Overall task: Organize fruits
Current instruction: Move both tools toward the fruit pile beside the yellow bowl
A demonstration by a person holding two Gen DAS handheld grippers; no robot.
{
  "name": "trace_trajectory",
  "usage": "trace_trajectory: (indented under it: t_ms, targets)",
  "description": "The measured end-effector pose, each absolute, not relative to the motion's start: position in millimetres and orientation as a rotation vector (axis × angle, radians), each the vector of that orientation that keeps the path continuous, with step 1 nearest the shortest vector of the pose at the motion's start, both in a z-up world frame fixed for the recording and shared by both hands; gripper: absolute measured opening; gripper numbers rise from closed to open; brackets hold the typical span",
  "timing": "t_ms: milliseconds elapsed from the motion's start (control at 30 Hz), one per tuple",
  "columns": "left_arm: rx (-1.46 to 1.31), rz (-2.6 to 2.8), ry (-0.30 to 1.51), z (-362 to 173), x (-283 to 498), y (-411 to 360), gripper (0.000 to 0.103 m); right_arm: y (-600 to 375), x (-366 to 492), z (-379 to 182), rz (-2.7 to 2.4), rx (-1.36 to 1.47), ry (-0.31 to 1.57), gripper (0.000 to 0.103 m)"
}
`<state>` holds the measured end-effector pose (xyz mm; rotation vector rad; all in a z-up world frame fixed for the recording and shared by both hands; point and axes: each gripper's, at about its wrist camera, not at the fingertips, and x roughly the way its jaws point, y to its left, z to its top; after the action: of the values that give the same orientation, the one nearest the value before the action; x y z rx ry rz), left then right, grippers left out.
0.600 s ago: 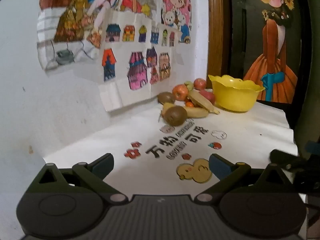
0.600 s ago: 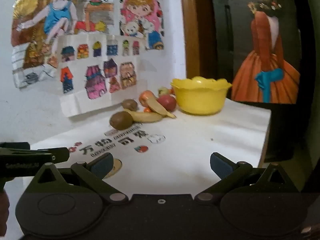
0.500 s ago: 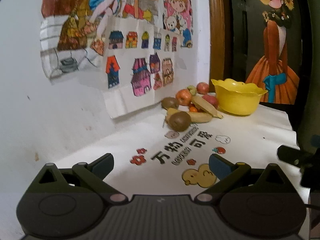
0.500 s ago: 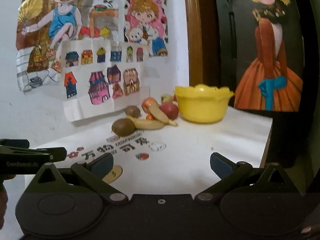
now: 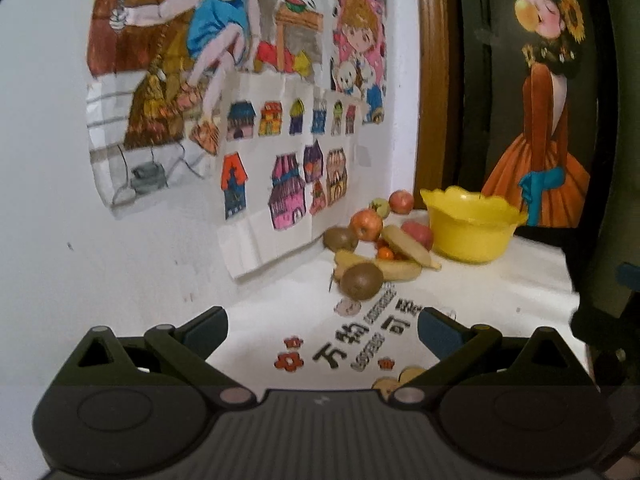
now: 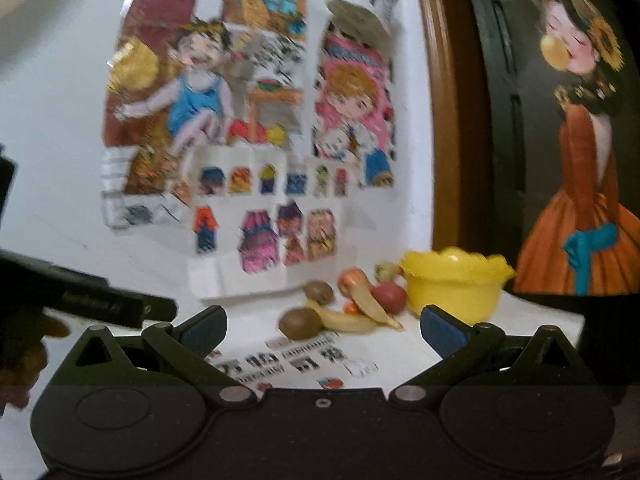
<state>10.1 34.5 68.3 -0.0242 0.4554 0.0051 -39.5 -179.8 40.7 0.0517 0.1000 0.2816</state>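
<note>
A heap of fruit lies at the far corner of the white table: a brown kiwi (image 5: 362, 280) in front, bananas (image 5: 400, 268), a second kiwi (image 5: 340, 239), red apples (image 5: 366, 224) and a small orange (image 5: 386, 253). An empty yellow bowl (image 5: 472, 228) stands just right of the heap. My left gripper (image 5: 322, 330) hangs open above the printed tablecloth, well short of the fruit. In the blurred right wrist view the same kiwi (image 6: 300, 323), bananas (image 6: 360, 316) and yellow bowl (image 6: 456, 286) appear, and my right gripper (image 6: 324, 330) is open and holds nothing.
Children's drawings (image 5: 248, 92) cover the white wall on the left. A wooden door frame (image 5: 432, 80) and a dark panel with a painted girl (image 5: 544, 120) stand behind the bowl. The table edge (image 5: 568, 272) runs on the right. The left gripper's body (image 6: 80, 300) crosses the right view's left side.
Both cameras have tilted upward and moved a little closer to the fruit; the heap and bowl sit lower in each view. The right view is now motion-blurred. Nothing was grasped.
</note>
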Motion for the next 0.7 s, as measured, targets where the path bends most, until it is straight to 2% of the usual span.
trace_trajectory:
  t_ms: [200, 400, 533, 700]
  targets:
    - [-0.087, 0.008, 0.440, 118, 24, 62, 0.103, -179, -32, 90, 0.343, -0.091, 0.109, 0.102]
    - [0.049, 0.026, 0.339, 154, 50, 60, 0.103, -187, -2, 123, 0.429, -0.169, 0.156, 0.102]
    - [0.123, 0.008, 0.338, 149, 71, 48, 0.103, -188, 29, 133, 0.443, -0.218, 0.188, 0.102]
    - [0.099, -0.060, 0.395, 112, 103, 41, 0.103, -193, 66, 134, 0.514, -0.212, 0.210, 0.102]
